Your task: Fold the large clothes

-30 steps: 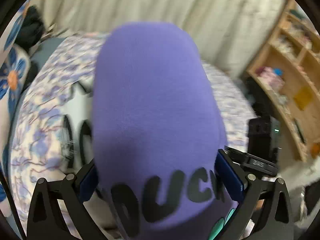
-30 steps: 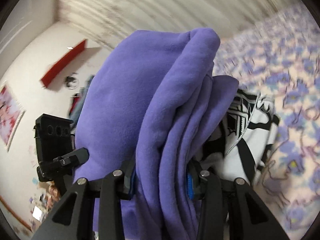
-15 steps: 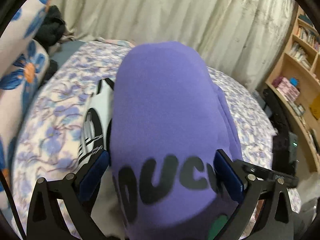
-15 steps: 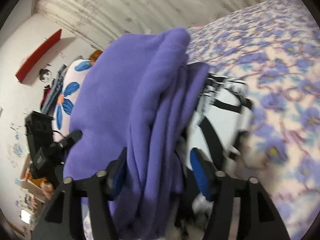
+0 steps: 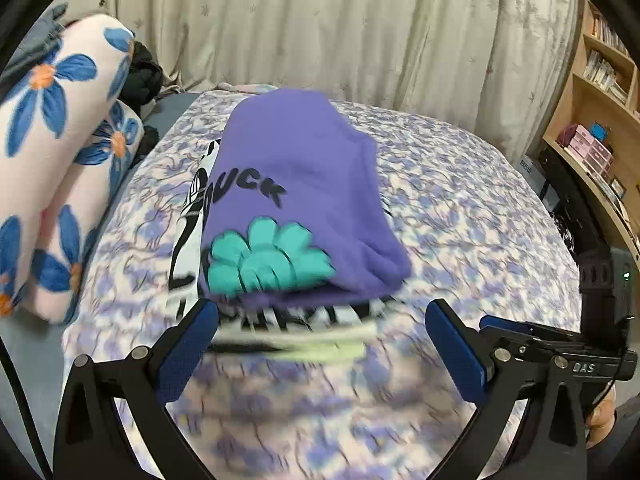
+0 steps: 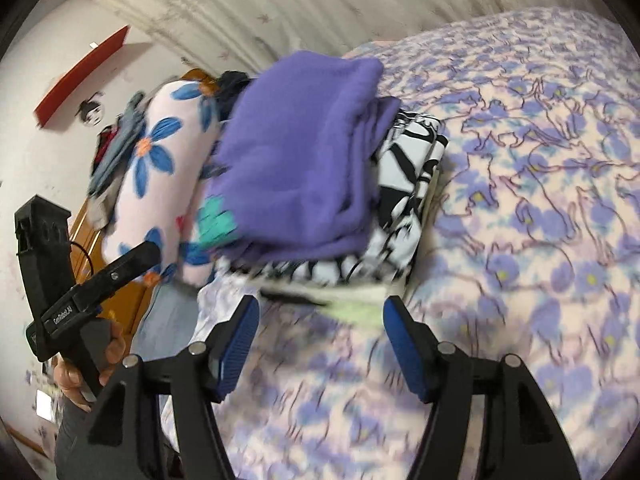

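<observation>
Both the left gripper (image 5: 322, 334) and right gripper (image 6: 320, 330) stand released, empty. The folded purple garment (image 5: 296, 184), frame centre, tops the stack; retreat straight back without snagging it.

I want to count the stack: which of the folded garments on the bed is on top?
The purple fleece garment with black lettering and a teal print is on top; the black-and-white patterned garment lies under it, sticking out at the edges.

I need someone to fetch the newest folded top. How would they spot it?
Look on the bed with the purple flower print, at the stack beside the blue-flowered pillows. The purple sweatshirt lies on top, above a black-and-white garment. Only it has black lettering and a teal print.
</observation>
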